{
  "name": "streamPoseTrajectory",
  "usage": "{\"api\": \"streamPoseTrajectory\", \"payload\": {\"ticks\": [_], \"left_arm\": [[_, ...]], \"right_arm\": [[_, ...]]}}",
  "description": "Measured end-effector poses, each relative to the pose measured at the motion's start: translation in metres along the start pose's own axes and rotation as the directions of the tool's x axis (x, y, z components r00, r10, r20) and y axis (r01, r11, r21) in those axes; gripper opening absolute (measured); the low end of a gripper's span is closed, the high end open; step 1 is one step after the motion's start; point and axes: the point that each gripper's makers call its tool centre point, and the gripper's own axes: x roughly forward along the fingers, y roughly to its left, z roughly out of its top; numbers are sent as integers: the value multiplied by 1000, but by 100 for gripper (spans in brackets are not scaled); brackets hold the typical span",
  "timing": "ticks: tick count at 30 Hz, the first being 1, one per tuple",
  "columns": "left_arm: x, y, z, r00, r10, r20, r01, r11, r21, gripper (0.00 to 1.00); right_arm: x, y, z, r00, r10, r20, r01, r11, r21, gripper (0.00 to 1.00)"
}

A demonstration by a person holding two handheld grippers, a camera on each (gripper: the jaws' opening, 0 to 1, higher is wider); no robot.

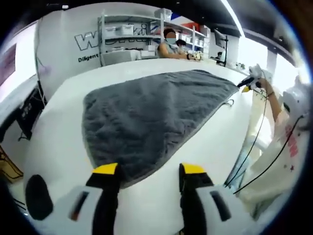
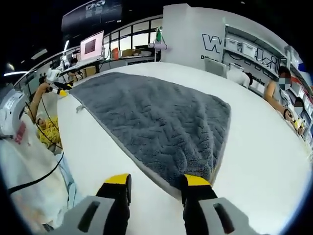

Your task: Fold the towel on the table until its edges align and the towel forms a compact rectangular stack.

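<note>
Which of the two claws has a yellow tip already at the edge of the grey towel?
The right claw: its yellow tip meets the grey towel at the near corner. The left claw straddles its near corner, tips beside the edge.

White table (image 1: pixel 63 127); grey towel (image 1: pixel 151 117) spread flat on it, small loop at edge

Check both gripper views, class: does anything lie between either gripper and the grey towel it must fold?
Nothing visible does. The left gripper sits open at the near edge of the towel, and the right gripper sits open at the towel's near corner, with only bare table beside them.
</note>
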Motion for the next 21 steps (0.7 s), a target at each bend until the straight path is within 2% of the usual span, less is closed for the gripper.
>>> {"api": "streamPoseTrajectory", "payload": {"ticks": [2, 3, 4, 6, 13, 19, 21], "left_arm": [[-1, 1, 1, 1000, 3, -2, -3, 1000, 13, 37], [-2, 4, 2, 1000, 17, -3, -17, 999, 28, 27], [-3, 4, 2, 1000, 21, -9, -21, 999, 30, 25], [-4, 4, 3, 1000, 22, -16, -21, 999, 31, 24], [-9, 6, 3, 998, 53, -45, -50, 997, 60, 19], [-10, 9, 2, 994, 71, -78, -66, 995, 69, 11], [-12, 9, 7, 995, 68, -77, -63, 996, 62, 8]], "right_arm": [[0, -2, -1, 1000, -8, 3, 8, 1000, 2, 32], [0, -3, -1, 1000, -13, 4, 13, 1000, 0, 30], [-1, -4, -1, 1000, -16, 6, 16, 1000, -2, 28], [0, -6, -2, 1000, -21, 11, 21, 1000, 1, 26], [-2, -14, -3, 998, -55, 5, 55, 998, -1, 6], [-4, -15, -1, 998, -61, -3, 61, 998, 4, 3], [-7, -14, 2, 998, -56, 6, 56, 998, 8, 2]]}}
